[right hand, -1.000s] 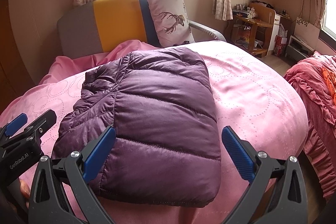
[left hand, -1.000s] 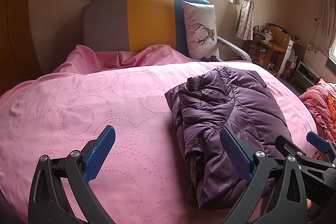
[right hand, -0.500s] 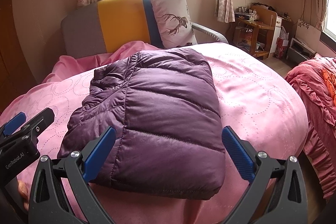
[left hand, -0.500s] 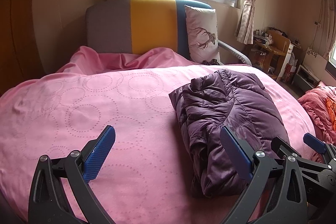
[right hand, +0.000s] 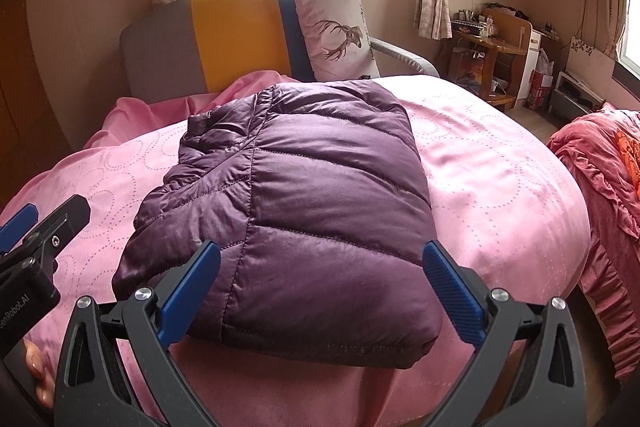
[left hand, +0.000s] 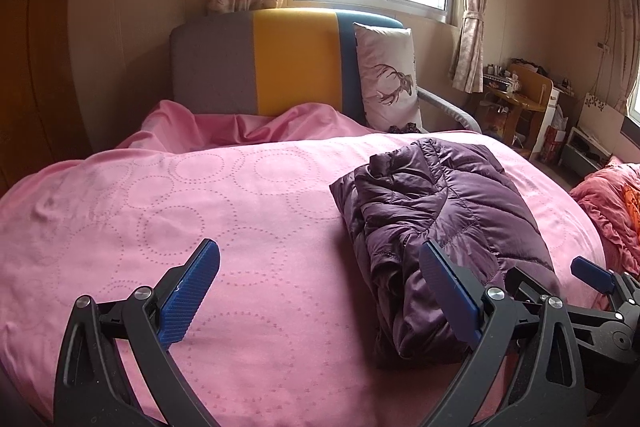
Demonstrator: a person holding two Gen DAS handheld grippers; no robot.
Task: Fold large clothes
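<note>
A purple quilted down jacket (right hand: 304, 211) lies folded into a thick rectangle on the pink bed cover (right hand: 500, 187). In the left wrist view the jacket (left hand: 444, 227) sits right of centre. My left gripper (left hand: 320, 291) is open and empty, held above the cover just left of the jacket's near end. My right gripper (right hand: 320, 291) is open and empty, held above the jacket's near edge without touching it. Each gripper also shows at the edge of the other's view: the right (left hand: 592, 275), the left (right hand: 24, 223).
A grey, yellow and blue headboard (left hand: 280, 67) and a deer-print pillow (left hand: 388, 75) stand at the far end of the bed. A wooden desk (right hand: 492, 43) with clutter is at the back right. A red-pink ruffled blanket (right hand: 608, 163) lies to the right.
Both grippers have drawn back and risen a little from the jacket, which now looks smaller and farther away. The jacket has not moved.
</note>
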